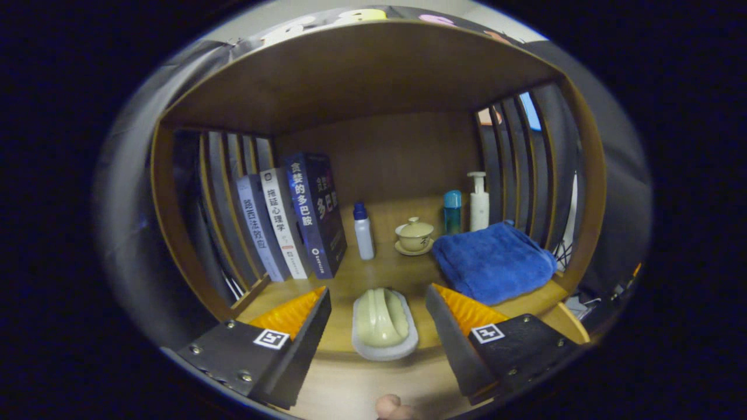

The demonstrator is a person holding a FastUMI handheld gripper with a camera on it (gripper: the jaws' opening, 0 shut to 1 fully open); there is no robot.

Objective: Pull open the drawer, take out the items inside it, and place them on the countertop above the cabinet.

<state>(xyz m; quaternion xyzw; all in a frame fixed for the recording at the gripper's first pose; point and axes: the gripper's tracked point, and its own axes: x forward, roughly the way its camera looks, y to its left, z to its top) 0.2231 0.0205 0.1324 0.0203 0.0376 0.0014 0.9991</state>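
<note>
Wooden shelf alcove (373,76), slatted side walls (516,157), plain wood back panel, dim light.

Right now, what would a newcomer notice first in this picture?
Probably the pale green dish, lying on the countertop between the fingers of the open gripper, which does not touch it. Beyond it, a folded blue towel lies on one side and three upright books lean on the other.

I see my gripper (378,315) with fingers spread around a glossy pale-green soap bar in its smooth white plastic dish (384,325). Beyond lies matt brown wooden countertop (385,268), a fuzzy blue cloth towel (493,261), and glossy paper-jacketed books (292,219).
</note>
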